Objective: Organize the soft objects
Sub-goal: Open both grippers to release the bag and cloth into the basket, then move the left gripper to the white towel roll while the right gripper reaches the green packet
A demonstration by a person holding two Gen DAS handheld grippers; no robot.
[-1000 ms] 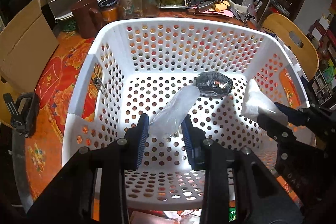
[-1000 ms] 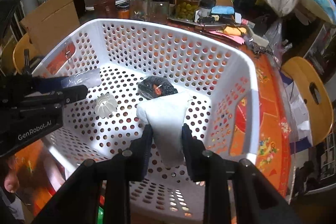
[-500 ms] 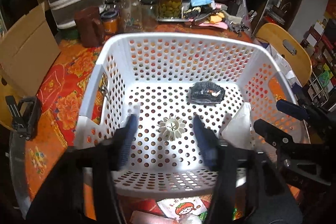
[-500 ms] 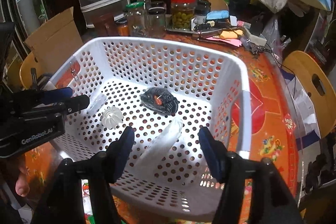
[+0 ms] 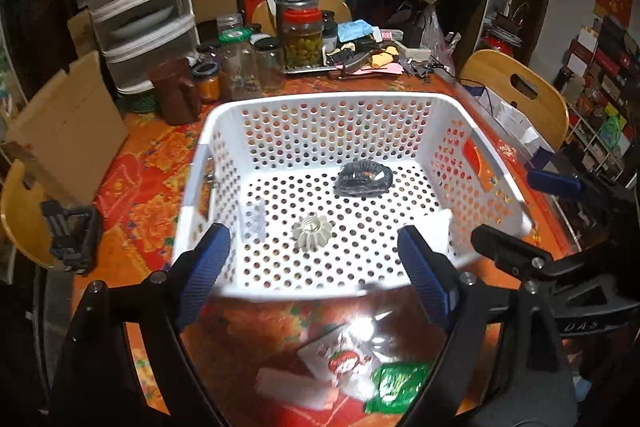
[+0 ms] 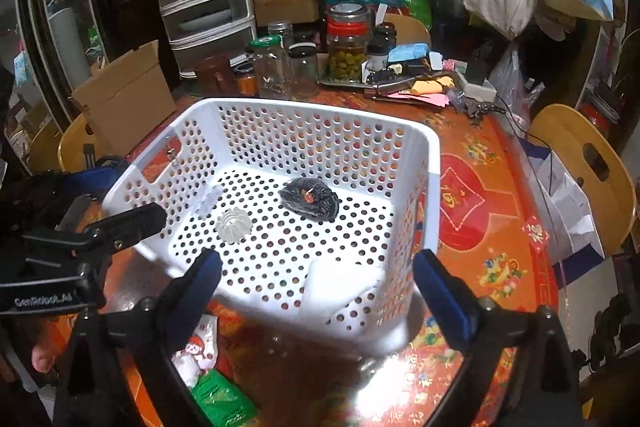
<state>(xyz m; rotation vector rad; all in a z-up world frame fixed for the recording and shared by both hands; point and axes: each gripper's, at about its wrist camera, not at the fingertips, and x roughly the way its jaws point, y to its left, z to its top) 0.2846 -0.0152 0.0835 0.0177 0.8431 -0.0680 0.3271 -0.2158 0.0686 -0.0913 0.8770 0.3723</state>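
A white perforated basket (image 5: pixel 320 99) (image 6: pixel 430 163) stands on the orange table. Inside lie a dark crumpled soft object (image 5: pixel 363 178) (image 6: pixel 310 202), a white ridged round piece (image 5: pixel 311 231) (image 6: pixel 234 225), a clear plastic bag (image 5: pixel 253 219) (image 6: pixel 208 203) by the left wall and a white folded pack (image 6: pixel 340 287) (image 5: pixel 436 229) in the near right corner. My left gripper (image 5: pixel 316 275) is open and empty above the basket's near rim. My right gripper (image 6: pixel 328 291) is open and empty over the near right corner.
Packets lie on the table in front of the basket: a white bar (image 5: pixel 292 391), a red-and-white packet (image 5: pixel 340 359) and a green packet (image 5: pixel 396 387) (image 6: pixel 220 403). Glass jars (image 5: pixel 302 39) and clutter crowd the table's far side. A cardboard box (image 5: pixel 68 131) and wooden chairs (image 5: pixel 516 91) flank it.
Both grippers opened and pulled back out of the basket. The left one let go of the clear bag, the right one let go of the white pack; both now lie in the basket.
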